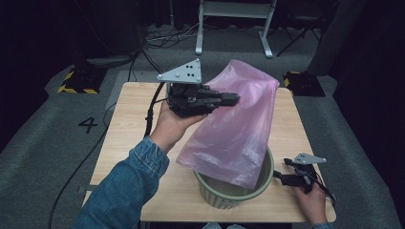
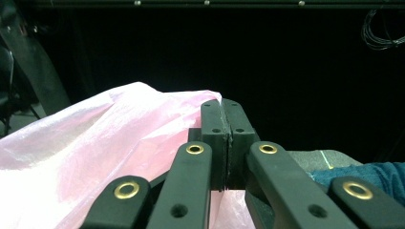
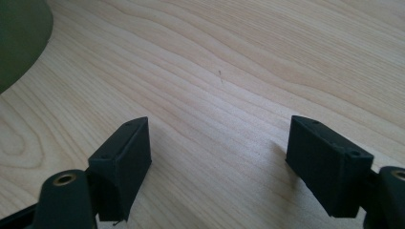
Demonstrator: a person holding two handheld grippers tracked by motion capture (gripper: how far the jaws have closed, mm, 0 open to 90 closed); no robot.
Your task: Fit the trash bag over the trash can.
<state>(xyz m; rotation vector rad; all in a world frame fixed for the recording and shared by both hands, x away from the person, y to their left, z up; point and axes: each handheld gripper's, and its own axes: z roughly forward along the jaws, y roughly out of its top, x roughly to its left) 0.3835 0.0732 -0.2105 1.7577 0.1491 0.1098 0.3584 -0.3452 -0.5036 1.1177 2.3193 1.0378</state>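
On a light wooden table, near its front edge and toward the right corner, stands a round, ribbed, pale green waste bin. A large translucent pink plastic bag hangs above it at a slant, its lower end already dipping inside the bin's rim while most of its length rises toward the middle of the table. The left gripper, held by a hand in a blue denim sleeve, is raised over the table's center, and in the left gripper view its black jaws are pressed together, pinching a fold of the pink film at the bag's upper edge. The right gripper rests low just beside the bin, by the table's right edge; in the right gripper view its jaws stand wide apart over bare wood grain, holding nothing, with a sliver of the green bin at the upper left. As a judgement, lining the bin has only begun: the bag is partly lowered in, but its mouth has not been spread or folded over the rim. Around the table lies grey carpet marked with the number 4, black cables, yellow-and-black striped feet, a white metal frame, and a dark room beyond.
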